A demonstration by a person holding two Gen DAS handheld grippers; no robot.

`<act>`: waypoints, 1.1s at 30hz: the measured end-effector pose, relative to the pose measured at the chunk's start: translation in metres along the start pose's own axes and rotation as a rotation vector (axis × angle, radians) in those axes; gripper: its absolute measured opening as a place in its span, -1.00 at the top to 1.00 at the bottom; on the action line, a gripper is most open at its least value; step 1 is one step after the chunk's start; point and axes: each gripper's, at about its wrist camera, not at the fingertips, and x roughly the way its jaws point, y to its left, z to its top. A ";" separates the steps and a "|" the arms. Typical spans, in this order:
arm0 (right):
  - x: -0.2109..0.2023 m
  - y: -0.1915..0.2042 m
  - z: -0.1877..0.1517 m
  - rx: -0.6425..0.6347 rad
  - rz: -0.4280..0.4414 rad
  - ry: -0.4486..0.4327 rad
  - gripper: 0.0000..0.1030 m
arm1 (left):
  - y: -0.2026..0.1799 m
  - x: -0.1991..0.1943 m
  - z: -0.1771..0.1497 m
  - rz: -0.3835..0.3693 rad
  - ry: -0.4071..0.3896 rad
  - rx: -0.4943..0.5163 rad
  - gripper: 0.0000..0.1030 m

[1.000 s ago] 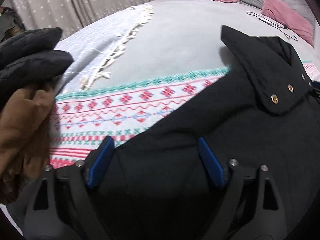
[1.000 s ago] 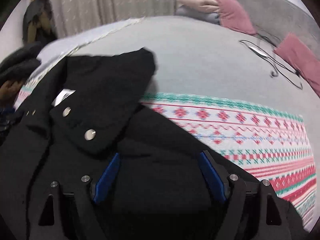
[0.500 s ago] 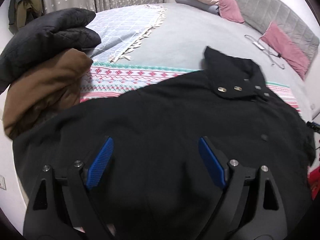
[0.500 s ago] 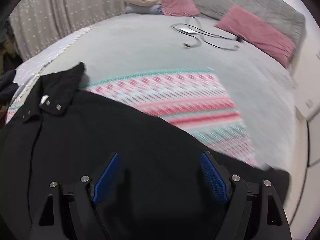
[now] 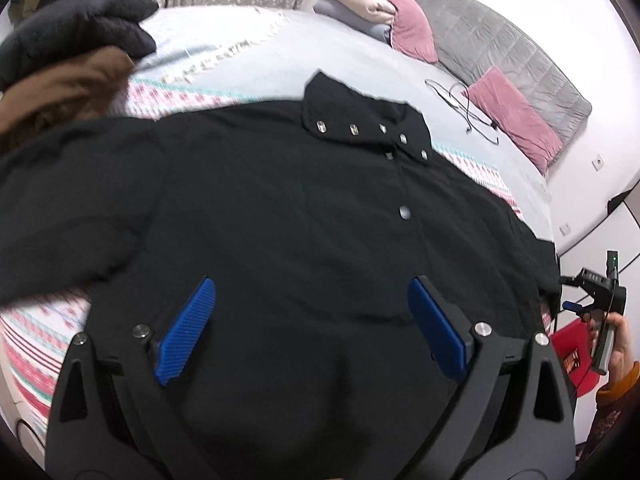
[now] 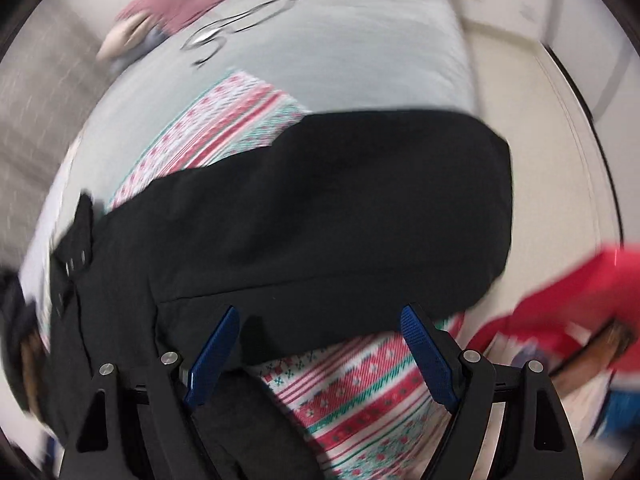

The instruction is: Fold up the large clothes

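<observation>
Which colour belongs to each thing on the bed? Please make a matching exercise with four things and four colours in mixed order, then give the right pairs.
Things:
1. spread-out coat
2. bunched garment at the left edge
3. pillow by the headboard
4. headboard

Colours:
A. grey
B. brown
C. black
D. pink

Right pairs: 1-C, 2-B, 3-D, 4-A

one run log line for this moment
garment: black snap-button coat spread flat on patterned blanket | left gripper: open, empty | right gripper: open, empty
</observation>
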 end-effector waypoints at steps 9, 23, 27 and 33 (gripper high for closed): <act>0.020 -0.036 -0.002 0.382 0.053 -0.063 -0.63 | 0.029 0.016 -0.027 -0.126 -0.131 -0.123 -0.88; -0.035 0.059 -0.002 0.225 -0.026 -0.546 0.70 | 0.027 0.014 -0.026 -0.137 -0.123 -0.092 -0.88; -0.065 0.150 -0.025 -0.152 -0.028 -0.683 0.70 | 0.025 0.014 -0.026 -0.135 -0.120 -0.084 -0.88; -0.039 0.273 -0.097 -0.722 0.039 -0.526 0.68 | 0.022 0.015 -0.029 -0.115 -0.113 -0.062 -0.88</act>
